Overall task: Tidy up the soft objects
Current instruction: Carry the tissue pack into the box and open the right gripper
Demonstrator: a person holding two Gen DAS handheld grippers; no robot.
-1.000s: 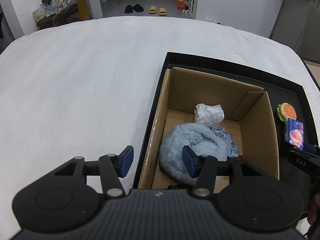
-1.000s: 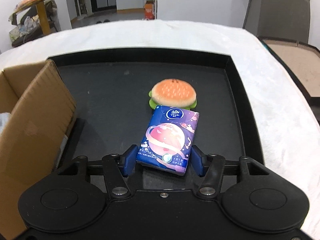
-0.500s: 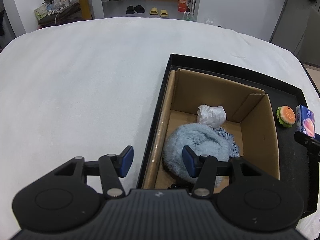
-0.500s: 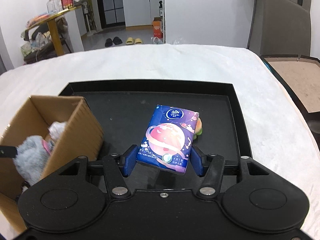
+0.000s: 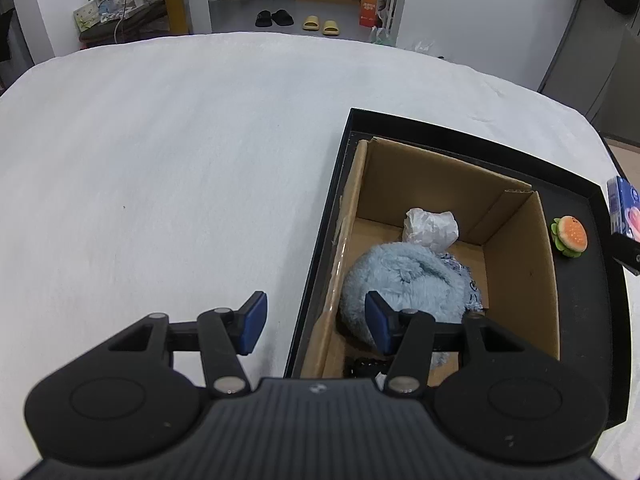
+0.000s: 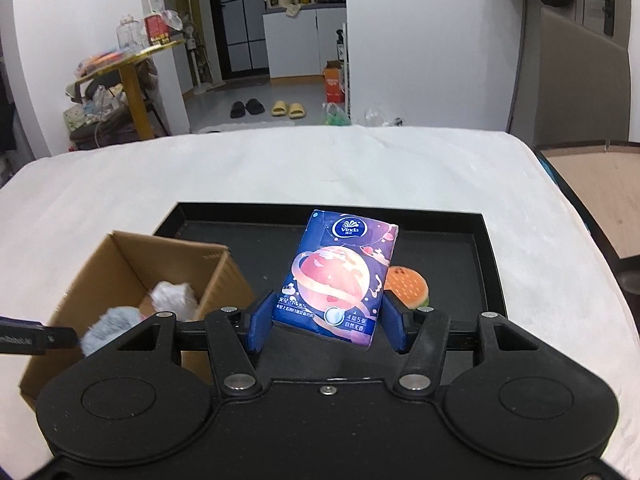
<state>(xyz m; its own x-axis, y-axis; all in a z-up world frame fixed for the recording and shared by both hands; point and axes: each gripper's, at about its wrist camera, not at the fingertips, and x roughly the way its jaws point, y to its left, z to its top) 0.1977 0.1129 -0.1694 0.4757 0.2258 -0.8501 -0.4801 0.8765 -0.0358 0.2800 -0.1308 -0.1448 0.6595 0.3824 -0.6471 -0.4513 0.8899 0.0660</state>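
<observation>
From the left wrist view, the left claw (image 5: pixel 312 322) hangs wide apart, holding nothing, above the cardboard box (image 5: pixel 516 276) with the fluffy blue toy (image 5: pixel 404 276) inside.

From the right wrist view, the right claw (image 6: pixel 326 322) squeezes the tissue pack (image 6: pixel 340 276) above the black tray (image 6: pixel 490 264). Held only by its bottom end, it might slip and miss the box.

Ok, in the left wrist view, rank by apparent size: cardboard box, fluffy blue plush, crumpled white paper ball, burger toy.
1. Brown cardboard box
2. Fluffy light-blue plush, partly hidden by the left tool
3. Crumpled white paper ball
4. Small orange burger toy
</observation>
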